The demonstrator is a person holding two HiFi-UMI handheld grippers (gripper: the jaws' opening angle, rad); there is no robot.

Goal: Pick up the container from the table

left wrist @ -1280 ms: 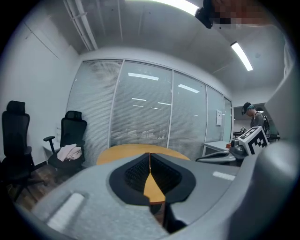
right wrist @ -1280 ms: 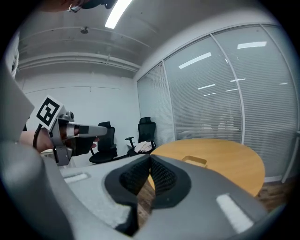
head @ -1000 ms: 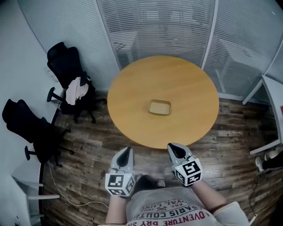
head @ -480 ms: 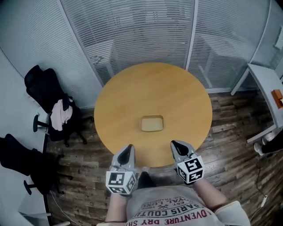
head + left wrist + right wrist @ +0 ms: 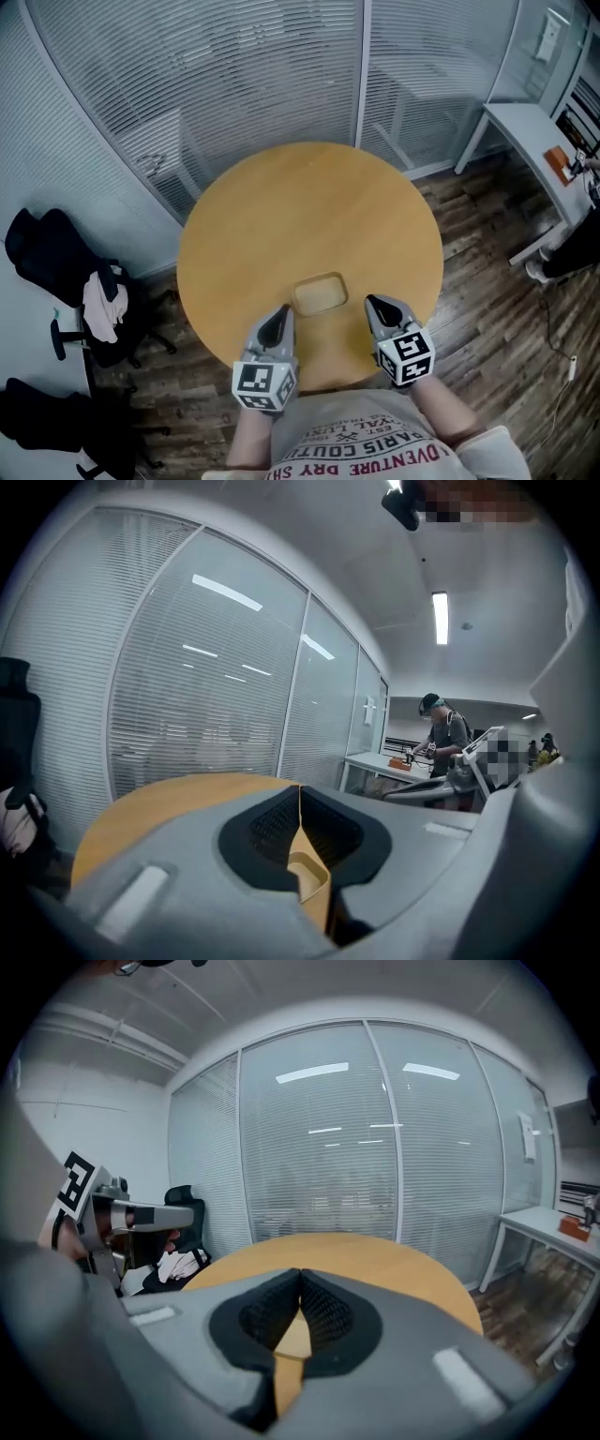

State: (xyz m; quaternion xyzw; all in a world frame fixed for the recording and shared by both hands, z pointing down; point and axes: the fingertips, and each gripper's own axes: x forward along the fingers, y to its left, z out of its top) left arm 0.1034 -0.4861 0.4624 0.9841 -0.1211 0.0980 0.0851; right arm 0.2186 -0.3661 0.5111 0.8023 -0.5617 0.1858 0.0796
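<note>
I've walked up to the table [image 5: 309,206], so the container [image 5: 319,293] now sits near its front edge, between my left gripper [image 5: 280,316] and right gripper [image 5: 374,304], both seemingly closed, empty, needing opening before any grasp.

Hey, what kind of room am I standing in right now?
Most likely an office meeting room. Glass partition walls with slatted blinds curve around a round wooden table, and a black office chair stands off to the side on the wood-look floor.
</note>
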